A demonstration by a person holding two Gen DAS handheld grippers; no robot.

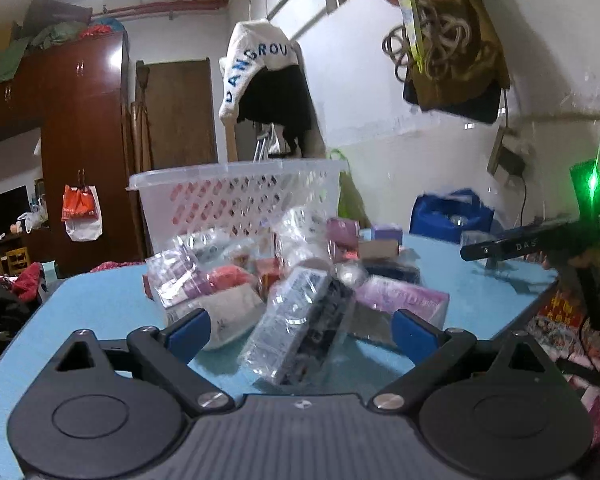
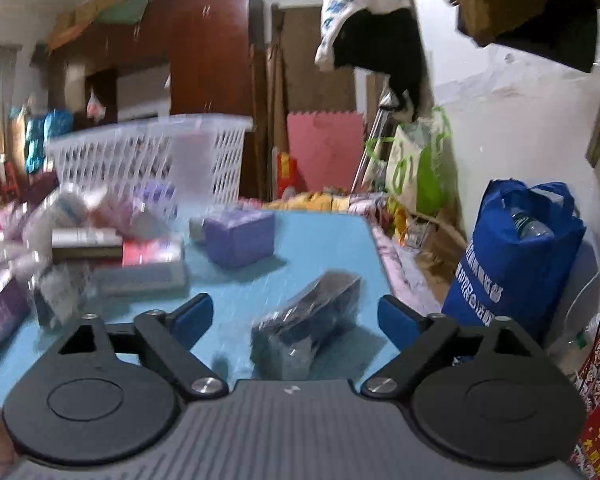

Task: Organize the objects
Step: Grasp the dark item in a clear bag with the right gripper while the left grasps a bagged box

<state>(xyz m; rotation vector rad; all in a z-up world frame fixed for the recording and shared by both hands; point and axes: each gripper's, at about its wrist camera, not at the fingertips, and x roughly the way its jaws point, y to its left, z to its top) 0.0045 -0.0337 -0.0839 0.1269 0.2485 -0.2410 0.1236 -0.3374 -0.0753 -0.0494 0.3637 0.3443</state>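
Left wrist view: a white perforated basket (image 1: 240, 196) waits at the far edge of the blue table (image 1: 100, 304), likely the destination for the heap of wrapped packets (image 1: 284, 280) piled before it, while the left gripper (image 1: 300, 332) hangs spread and empty over a clear-wrapped box (image 1: 296, 328). Right wrist view, blurred: the right gripper (image 2: 296, 320), also spread, faces a dark wrapped packet (image 2: 312, 320) lying alone near the table's right edge, a purple box (image 2: 240, 236) between it and the basket.

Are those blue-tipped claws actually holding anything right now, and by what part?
Nothing is held. The left gripper is open over a plastic-wrapped package in the pile; the right gripper is open around a dark wrapped packet lying on the blue table.
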